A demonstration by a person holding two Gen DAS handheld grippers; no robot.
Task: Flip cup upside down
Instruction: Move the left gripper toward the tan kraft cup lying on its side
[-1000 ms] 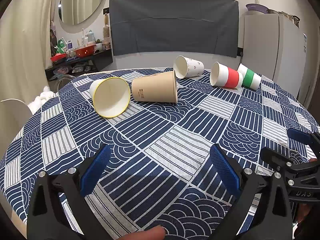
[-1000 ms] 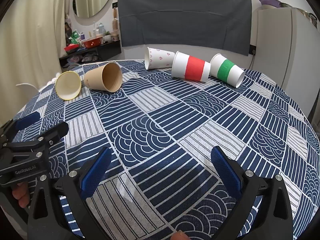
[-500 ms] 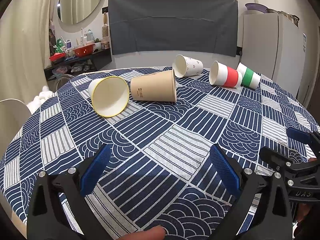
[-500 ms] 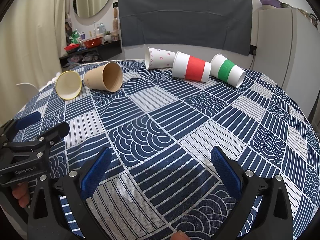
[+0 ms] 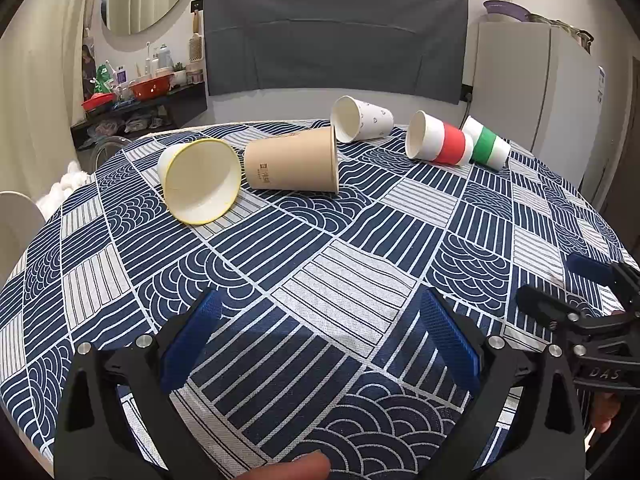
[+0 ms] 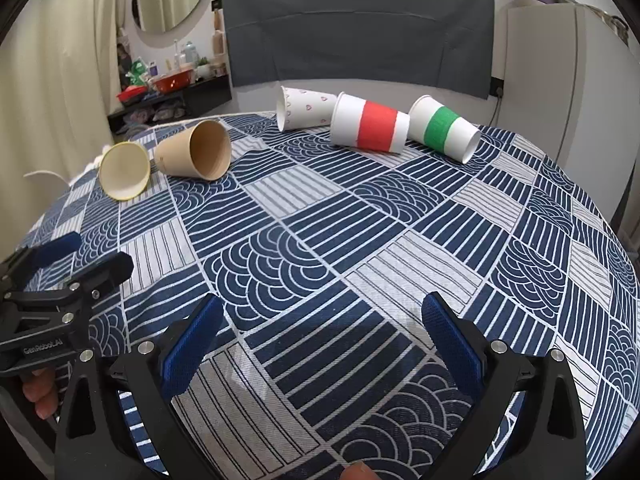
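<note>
Several paper cups lie on their sides at the far part of the table. From the left: a yellow-rimmed white cup (image 5: 200, 180) (image 6: 125, 170), a brown cup (image 5: 294, 165) (image 6: 196, 155), a white cup with small hearts (image 5: 362, 119) (image 6: 304, 107), a red-banded cup (image 5: 438, 143) (image 6: 370, 123) and a green-banded cup (image 5: 486, 143) (image 6: 444, 129). My left gripper (image 5: 320, 344) is open and empty, near the table's front. My right gripper (image 6: 320, 344) is open and empty beside it. Each gripper also shows in the other's view, the right gripper (image 5: 576, 292) and the left gripper (image 6: 76, 258).
The round table has a blue-and-white patterned cloth (image 5: 352, 264). A white fridge (image 5: 532, 80) stands at the back right. A cluttered shelf (image 5: 136, 96) and a round mirror are at the back left. A white chair back (image 5: 16, 220) is at the left edge.
The left gripper has crept slightly forward and the cups sit a little lower in its view. The right gripper has hardly moved. Both stay open.
</note>
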